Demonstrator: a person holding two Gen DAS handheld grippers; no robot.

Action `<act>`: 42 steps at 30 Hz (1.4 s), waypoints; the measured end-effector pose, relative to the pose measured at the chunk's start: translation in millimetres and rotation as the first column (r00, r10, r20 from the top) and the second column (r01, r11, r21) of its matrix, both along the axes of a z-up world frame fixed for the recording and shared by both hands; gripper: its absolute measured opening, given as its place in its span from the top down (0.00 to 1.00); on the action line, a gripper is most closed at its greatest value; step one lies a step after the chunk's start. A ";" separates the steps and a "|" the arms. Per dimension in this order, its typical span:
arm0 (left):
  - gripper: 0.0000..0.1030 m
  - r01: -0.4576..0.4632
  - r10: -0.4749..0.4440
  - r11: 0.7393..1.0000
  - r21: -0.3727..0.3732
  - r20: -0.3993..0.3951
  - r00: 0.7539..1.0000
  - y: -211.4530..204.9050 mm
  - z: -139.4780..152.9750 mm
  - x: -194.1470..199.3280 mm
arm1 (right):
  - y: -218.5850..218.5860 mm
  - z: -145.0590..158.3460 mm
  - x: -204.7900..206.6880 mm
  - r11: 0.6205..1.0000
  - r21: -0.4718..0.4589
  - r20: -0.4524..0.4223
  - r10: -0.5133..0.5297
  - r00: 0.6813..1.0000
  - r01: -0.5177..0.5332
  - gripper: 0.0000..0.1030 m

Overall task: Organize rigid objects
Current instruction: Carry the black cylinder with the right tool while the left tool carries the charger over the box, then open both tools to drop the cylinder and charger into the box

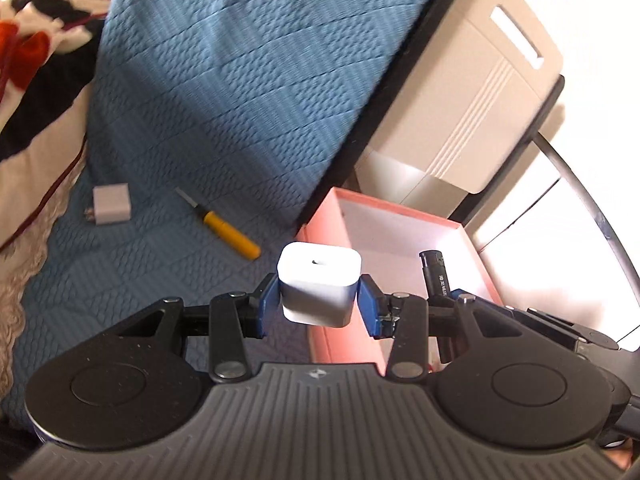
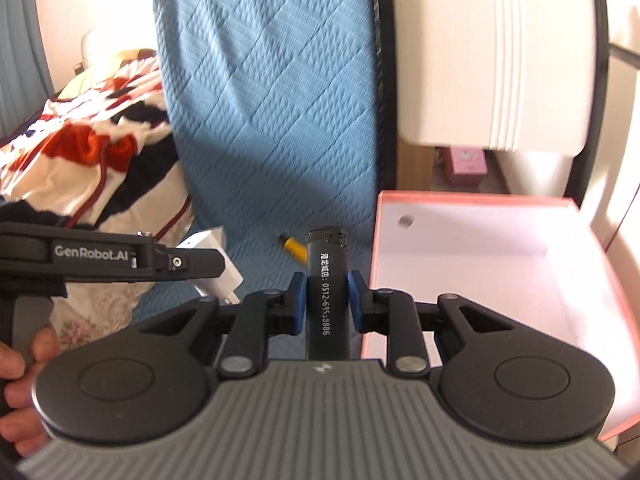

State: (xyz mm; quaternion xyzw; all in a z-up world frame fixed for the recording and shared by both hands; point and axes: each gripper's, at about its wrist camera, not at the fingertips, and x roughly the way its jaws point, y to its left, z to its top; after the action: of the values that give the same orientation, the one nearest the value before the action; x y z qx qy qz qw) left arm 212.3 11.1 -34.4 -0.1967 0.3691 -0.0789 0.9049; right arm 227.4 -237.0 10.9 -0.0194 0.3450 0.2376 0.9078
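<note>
My left gripper is shut on a white charger plug, held above the blue bedspread at the left edge of the pink box. My right gripper is shut on a black lighter, held upright just left of the pink box. The lighter also shows in the left wrist view, over the box. The left gripper with its charger shows at the left of the right wrist view. A second white charger and a yellow-handled tool lie on the bedspread.
The blue quilted bedspread covers the bed. A red, black and white patterned blanket lies at the left. A beige cabinet stands behind the box. A small coin-like disc lies in the box's far left corner.
</note>
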 end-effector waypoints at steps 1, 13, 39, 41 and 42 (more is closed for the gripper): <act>0.53 0.008 -0.008 1.000 0.010 0.005 1.000 -4.8 3.7 3.5 | -3.2 3.8 1.5 1.000 0.002 0.008 -0.001 1.000 0.001 0.75; 0.53 0.086 -0.090 0.992 0.089 0.052 0.995 -46.7 30.3 28.0 | -50.6 19.1 16.1 0.997 0.010 0.041 -0.073 0.996 0.073 0.75; 0.53 0.232 -0.218 0.969 0.085 -0.147 0.965 -164.1 -39.1 60.0 | -152.7 -60.4 25.2 0.966 -0.116 -0.171 -0.249 0.953 0.232 0.75; 0.53 0.245 -0.229 0.965 0.093 -0.162 0.960 -171.7 -45.1 59.7 | -155.3 -68.1 27.4 0.964 -0.119 -0.190 -0.258 0.947 0.239 0.75; 0.53 0.252 -0.234 0.963 0.094 -0.167 0.958 -174.6 -47.4 60.1 | -156.8 -71.8 28.5 0.963 -0.119 -0.199 -0.261 0.945 0.241 0.75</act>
State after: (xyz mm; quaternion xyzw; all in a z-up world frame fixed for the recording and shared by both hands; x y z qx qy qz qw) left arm 272.4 -163.5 -81.8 -0.1029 0.4635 -0.1530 0.8667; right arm 255.9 -393.7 -60.9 0.0081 0.4503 0.1044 0.8867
